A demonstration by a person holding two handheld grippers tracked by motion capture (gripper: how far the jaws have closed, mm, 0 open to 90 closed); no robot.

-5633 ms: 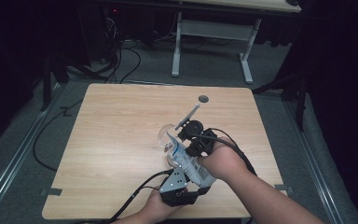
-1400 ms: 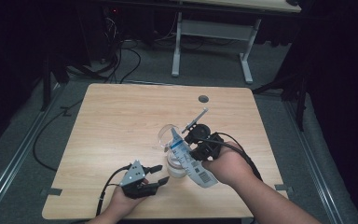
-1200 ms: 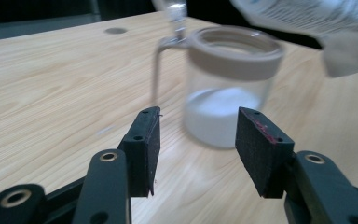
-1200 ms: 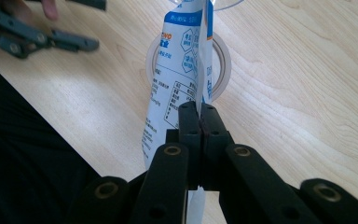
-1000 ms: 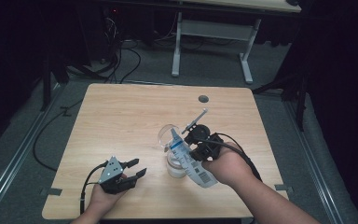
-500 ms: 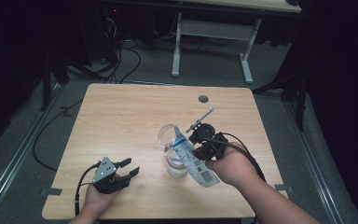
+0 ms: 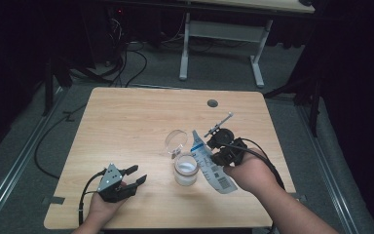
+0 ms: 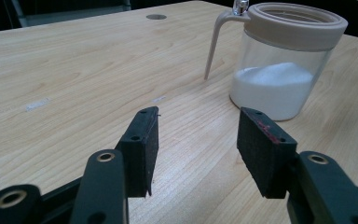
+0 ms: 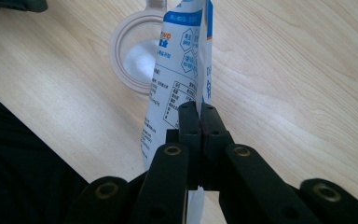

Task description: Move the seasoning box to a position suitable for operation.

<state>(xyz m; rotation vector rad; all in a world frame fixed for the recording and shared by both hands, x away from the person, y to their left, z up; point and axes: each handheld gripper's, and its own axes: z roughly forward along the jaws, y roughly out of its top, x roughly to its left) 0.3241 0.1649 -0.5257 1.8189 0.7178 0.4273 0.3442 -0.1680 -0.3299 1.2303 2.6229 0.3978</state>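
Nearest the person, at the table's front edge, the left gripper rests low in the left hand, its jaws spread apart with nothing between them. In the left gripper view the two black pads frame bare wood, and the jar stands a little ahead and off to the right of them.

Farther in, near the table's middle, that clear jar holds white powder and has a flip lid hinged open behind it. The right gripper is just beside the jar, on its right. Its jaws are pinched tight on a white and blue printed pouch, seen clearly in the right gripper view, where the pouch rises upright from the closed jaws.

The pouch's long axis slants from the right hand up towards the jar's mouth, with its top end near the rim. The right hand is much the nearer to the jar; the left is well apart from it.
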